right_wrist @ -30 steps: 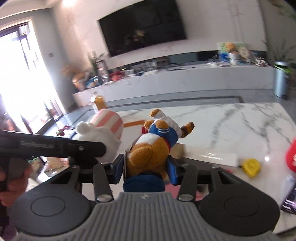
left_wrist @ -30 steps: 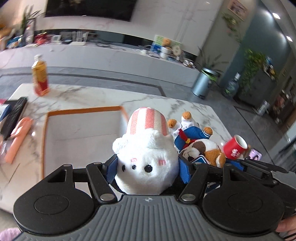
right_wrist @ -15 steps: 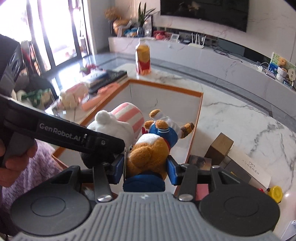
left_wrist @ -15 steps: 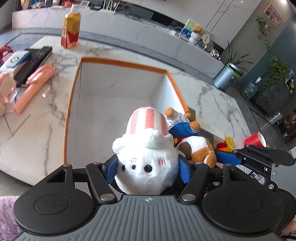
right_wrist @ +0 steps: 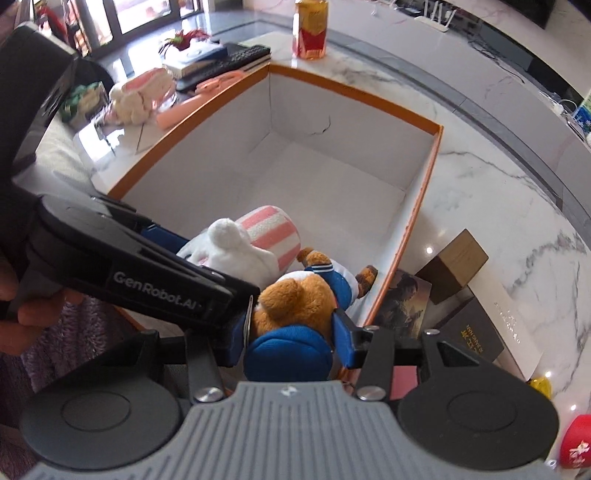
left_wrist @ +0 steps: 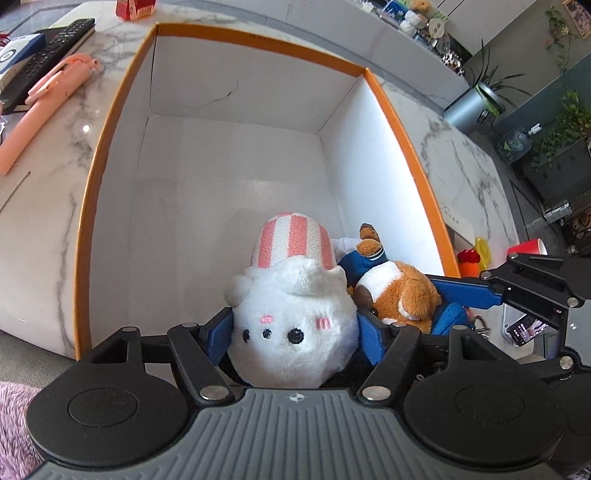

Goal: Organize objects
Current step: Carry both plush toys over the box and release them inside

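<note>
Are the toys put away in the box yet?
Not yet. The orange-rimmed white box looks empty. The left hand-held gripper, jaws opening, has the white plush with the pink-striped hat between them; the right hand-held gripper grips the brown teddy in blue. The pink plush waits outside.

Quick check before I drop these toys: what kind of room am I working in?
Most likely a home living room: a marble table strewn with household clutter, including a TV remote and a drink bottle, a long low media console behind, and potted plants.
</note>
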Demonstrator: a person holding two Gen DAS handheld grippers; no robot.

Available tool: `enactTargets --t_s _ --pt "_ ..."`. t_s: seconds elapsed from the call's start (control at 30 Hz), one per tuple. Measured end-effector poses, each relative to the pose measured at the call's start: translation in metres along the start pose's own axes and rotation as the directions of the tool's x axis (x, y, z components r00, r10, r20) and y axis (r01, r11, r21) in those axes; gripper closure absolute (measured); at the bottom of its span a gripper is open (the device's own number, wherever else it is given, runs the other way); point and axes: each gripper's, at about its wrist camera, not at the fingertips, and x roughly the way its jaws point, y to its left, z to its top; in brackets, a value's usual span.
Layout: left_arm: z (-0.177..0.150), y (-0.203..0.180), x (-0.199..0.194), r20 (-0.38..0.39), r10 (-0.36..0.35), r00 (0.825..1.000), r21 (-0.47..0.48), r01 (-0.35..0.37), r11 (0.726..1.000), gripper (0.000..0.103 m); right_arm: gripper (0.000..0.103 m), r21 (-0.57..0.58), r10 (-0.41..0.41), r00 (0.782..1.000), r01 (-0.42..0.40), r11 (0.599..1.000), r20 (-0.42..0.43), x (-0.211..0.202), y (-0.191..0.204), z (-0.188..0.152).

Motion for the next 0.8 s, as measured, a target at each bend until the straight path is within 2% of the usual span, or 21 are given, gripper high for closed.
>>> enactTargets --t_s 0.2,0.43,0.47,0.5,0.6,0.67,0.73,0.8 --pt "-0.001 0.007 0.012 -0.057 -0.006 0.998 -0.004 0.006 1.0 0.021 0.05 -0.073 -0.013 0.998 0.008 0.997 -0.065 0.014 0.006 0.006" --pt "-0.002 0.015 0.012 -0.063 -0.026 0.998 -0.024 0.025 0.999 0.018 0.046 -0.086 0.016 0.997 -0.022 0.996 -0.078 0.005 0.006 0.01" --pt "-0.003 0.016 0.011 -0.059 -0.034 0.998 -0.028 0.033 0.999 0.018 0.045 -0.086 0.014 0.997 -0.021 0.996 -0.079 0.003 0.006 0.01" --pt "-0.003 0.018 0.009 -0.057 -0.05 0.997 -0.035 0.048 0.998 0.017 0.039 -0.086 0.016 0.997 -0.023 0.996 -0.077 0.0 0.006 0.011" --pt "-0.001 0.021 0.002 -0.037 -0.079 0.996 -0.045 0.078 0.996 0.016 0.04 -0.084 0.033 0.997 -0.039 0.996 -0.073 -0.01 0.003 0.012" --pt "-0.001 0.02 -0.002 -0.032 -0.074 0.997 -0.031 0.073 0.997 0.02 0.048 -0.092 0.035 0.996 -0.043 0.995 -0.08 -0.013 0.003 0.012" --pt "-0.002 0.02 -0.005 -0.032 -0.073 0.997 -0.018 0.073 0.997 0.03 0.068 -0.093 0.023 0.995 -0.032 0.995 -0.093 -0.012 0.002 0.013" --pt "-0.004 0.02 -0.008 -0.039 -0.074 0.997 0.002 0.074 0.997 0.036 0.079 -0.096 0.023 0.994 -0.033 0.995 -0.107 -0.008 0.003 0.014"
